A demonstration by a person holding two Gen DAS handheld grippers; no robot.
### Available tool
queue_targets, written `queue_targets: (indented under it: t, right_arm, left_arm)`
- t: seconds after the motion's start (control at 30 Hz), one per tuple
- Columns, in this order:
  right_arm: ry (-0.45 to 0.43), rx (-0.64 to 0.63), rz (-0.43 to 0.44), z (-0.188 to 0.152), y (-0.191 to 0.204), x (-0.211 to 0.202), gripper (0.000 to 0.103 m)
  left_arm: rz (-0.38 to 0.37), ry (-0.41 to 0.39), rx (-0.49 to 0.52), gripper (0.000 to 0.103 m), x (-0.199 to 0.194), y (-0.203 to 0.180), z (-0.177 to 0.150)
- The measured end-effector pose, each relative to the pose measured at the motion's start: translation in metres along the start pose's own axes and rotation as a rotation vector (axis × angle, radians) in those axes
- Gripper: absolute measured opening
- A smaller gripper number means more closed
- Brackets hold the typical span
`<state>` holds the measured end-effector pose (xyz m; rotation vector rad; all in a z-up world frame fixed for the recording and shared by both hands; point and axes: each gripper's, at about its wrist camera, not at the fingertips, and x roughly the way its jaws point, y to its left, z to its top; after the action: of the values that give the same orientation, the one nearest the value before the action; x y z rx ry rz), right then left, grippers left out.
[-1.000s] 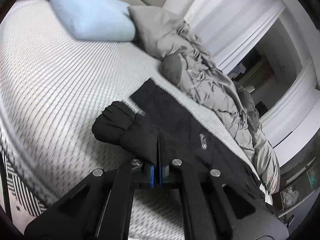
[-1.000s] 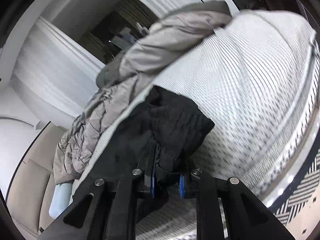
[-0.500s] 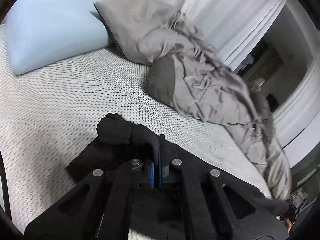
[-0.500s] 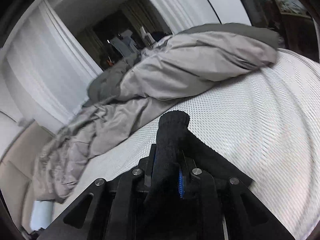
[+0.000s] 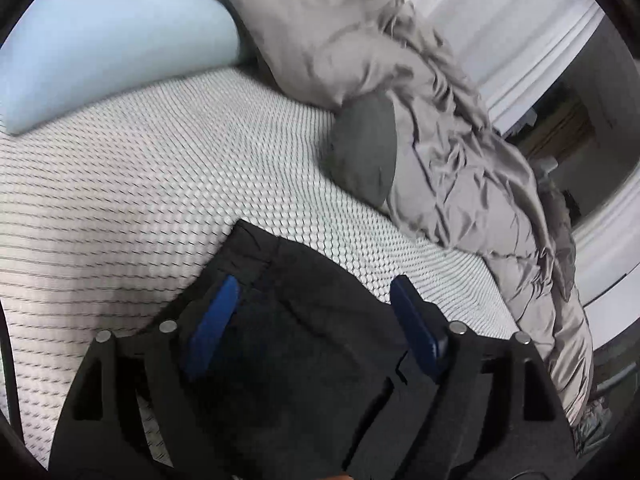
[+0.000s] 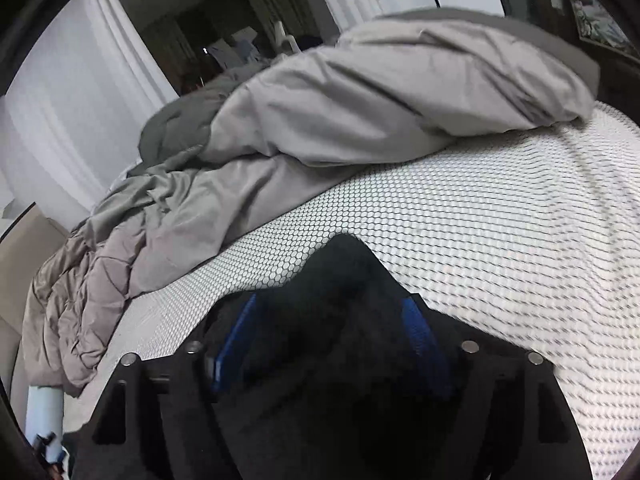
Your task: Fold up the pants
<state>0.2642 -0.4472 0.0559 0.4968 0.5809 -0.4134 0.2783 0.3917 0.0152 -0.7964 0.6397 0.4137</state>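
The black pants [image 5: 304, 320] lie on the white honeycomb-patterned mattress [image 5: 140, 184]. In the left wrist view a corner of the folded cloth points away from me. My left gripper [image 5: 316, 292] is open, its blue pads spread wide over the black cloth. In the right wrist view the pants [image 6: 344, 300] show as a dark hump between the fingers. My right gripper [image 6: 332, 308] is open too, low over the cloth, holding nothing.
A crumpled grey duvet [image 5: 448, 152] lies along the far side of the bed, also in the right wrist view [image 6: 320, 128]. A light blue pillow [image 5: 100, 36] and a grey pillow [image 5: 304, 24] lie at the head. White curtains [image 6: 80, 80] hang behind.
Both grippers were shut on pants cloth and carried it across the bed. Now both have opened and the cloth lies released on the mattress under them.
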Motion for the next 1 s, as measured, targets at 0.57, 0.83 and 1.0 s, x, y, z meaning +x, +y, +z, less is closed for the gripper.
queue_targets:
  t: [0.57,0.83,1.0]
  right_arm:
    - [0.055,-0.020,0.178,-0.112,-0.021,-0.110,0.082]
    - [0.092,-0.051,0.191,-0.123,-0.011,-0.096,0.082]
    - [0.089,-0.071,0.171,-0.120,-0.007,-0.092,0.082]
  left_arm:
    - [-0.090,0.199,-0.048,0.050,-0.080,0.066,-0.149]
    - [-0.040,0.167,0.021,0.002,-0.027,0.028,-0.135]
    - [0.012,0.065,0.052,0.003,-0.054,0.040,-0.123]
